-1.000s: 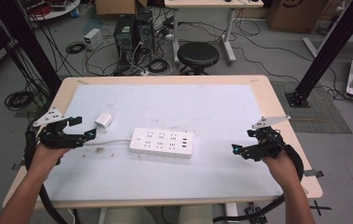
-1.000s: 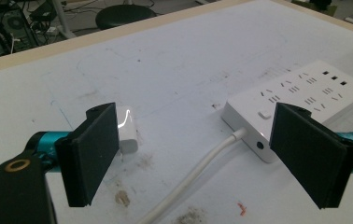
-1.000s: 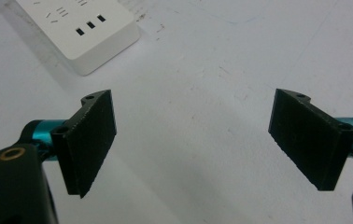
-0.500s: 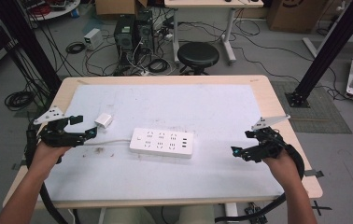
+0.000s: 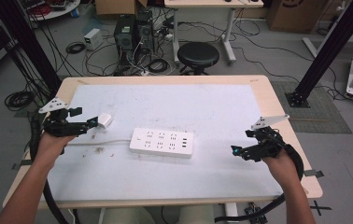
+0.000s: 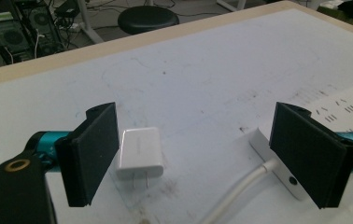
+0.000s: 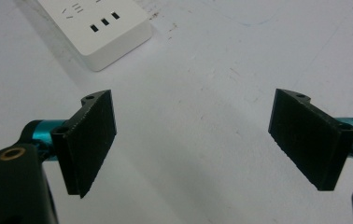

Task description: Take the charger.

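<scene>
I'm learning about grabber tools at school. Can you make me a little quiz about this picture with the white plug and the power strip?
1. True or false: the left gripper has its fingers shut on the white plug.
2. What lies nearest the right gripper? A) the white plug B) the power strip C) a cup
3. Fill in: the power strip lies flat on the ____.

Key: 1 false, the fingers are open and the plug lies between them. 2 B. 3 table.
</scene>
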The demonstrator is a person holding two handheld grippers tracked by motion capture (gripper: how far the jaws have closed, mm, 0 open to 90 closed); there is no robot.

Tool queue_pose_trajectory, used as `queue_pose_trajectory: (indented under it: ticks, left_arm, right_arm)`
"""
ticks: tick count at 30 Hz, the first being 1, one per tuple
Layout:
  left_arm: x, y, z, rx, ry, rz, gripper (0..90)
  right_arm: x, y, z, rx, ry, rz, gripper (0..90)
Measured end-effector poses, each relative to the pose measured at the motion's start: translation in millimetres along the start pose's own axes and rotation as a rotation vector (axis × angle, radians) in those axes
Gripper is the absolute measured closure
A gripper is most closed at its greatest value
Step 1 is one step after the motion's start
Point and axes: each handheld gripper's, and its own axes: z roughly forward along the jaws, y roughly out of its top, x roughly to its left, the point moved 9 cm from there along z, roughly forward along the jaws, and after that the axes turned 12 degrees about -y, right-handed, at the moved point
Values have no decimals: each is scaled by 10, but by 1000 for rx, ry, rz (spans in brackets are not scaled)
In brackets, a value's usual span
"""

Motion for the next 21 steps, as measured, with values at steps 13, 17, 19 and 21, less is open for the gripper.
queue_pose_trajectory:
  ticks: [13, 17, 19, 21]
  left_arm:
    - [409, -139, 550, 113, 73, -73, 161]
    - [498, -220, 624, 134, 96, -116, 161]
    - [530, -269, 663, 154, 101, -126, 161]
    - [560, -325, 696, 181, 101, -133, 161]
  right_arm:
    - [51, -12, 104, -2, -63, 35, 154]
    - [83, -10, 111, 2, -57, 24, 154]
    - [91, -6, 123, 0, -54, 21, 154]
    - [95, -8, 137, 6, -56, 26, 154]
